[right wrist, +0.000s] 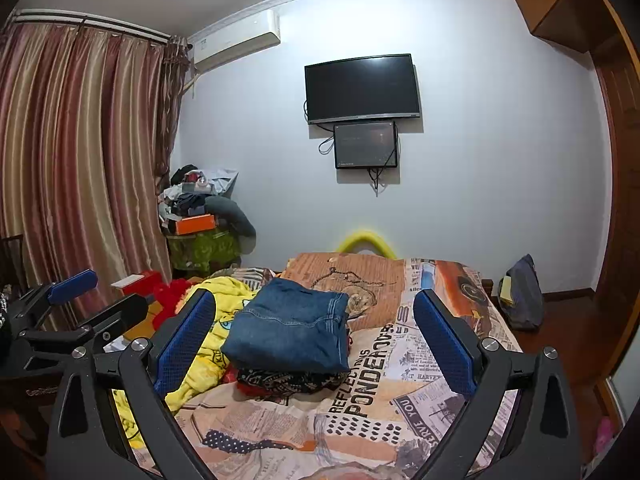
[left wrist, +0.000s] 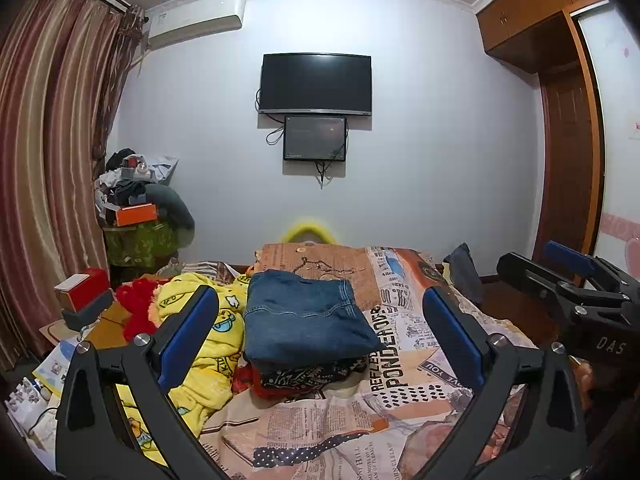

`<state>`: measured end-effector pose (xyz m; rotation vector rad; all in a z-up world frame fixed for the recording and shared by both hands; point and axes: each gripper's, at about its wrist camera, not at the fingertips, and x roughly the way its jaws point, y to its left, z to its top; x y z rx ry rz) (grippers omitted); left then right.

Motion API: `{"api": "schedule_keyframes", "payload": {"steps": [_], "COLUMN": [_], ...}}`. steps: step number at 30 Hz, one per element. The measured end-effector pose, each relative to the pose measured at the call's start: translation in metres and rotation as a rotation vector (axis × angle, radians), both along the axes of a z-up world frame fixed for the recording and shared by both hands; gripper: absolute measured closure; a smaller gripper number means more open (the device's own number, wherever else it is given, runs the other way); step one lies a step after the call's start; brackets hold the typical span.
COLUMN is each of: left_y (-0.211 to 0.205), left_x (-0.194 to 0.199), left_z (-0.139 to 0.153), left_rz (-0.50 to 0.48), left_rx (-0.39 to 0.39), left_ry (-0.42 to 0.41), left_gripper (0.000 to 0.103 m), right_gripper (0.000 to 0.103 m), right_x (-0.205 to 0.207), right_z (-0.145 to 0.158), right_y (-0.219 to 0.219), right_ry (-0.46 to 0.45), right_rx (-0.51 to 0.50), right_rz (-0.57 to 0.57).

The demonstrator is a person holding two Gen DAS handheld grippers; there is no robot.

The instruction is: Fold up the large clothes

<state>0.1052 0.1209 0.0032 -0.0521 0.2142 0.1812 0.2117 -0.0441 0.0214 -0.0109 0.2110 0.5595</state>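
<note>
Left wrist view: we are holding our left gripper [left wrist: 320, 328] spread wide and empty above the bed [left wrist: 400, 364], and our right gripper [right wrist: 316, 340] is hanging released too, gripping nothing. Folded jeans [left wrist: 304, 316] are lying on top of a dark patterned garment [left wrist: 312, 374], stacked on the newspaper-print bed cover. A yellow blanket [left wrist: 208, 344] is bunching just beside the stack, on its left.

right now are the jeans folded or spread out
Folded: the jeans form a compact rectangle stacked on a dark patterned garment on the bed.
</note>
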Motion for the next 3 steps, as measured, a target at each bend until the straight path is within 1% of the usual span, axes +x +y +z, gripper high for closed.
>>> {"api": "schedule_keyframes", "payload": {"steps": [3], "left_y": [0.0018], "left_x": [0.0003], "left_z": [-0.0001], "left_rz": [-0.004], "left_rx": [-0.008], "left_ry": [0.003], "left_gripper": [0.001], "right_gripper": [0.004], "right_x": [0.0007], "right_z": [-0.0002], "right_y": [0.0002], "right_ry": [0.004], "right_rx": [0.002], "right_rz": [0.003]}}
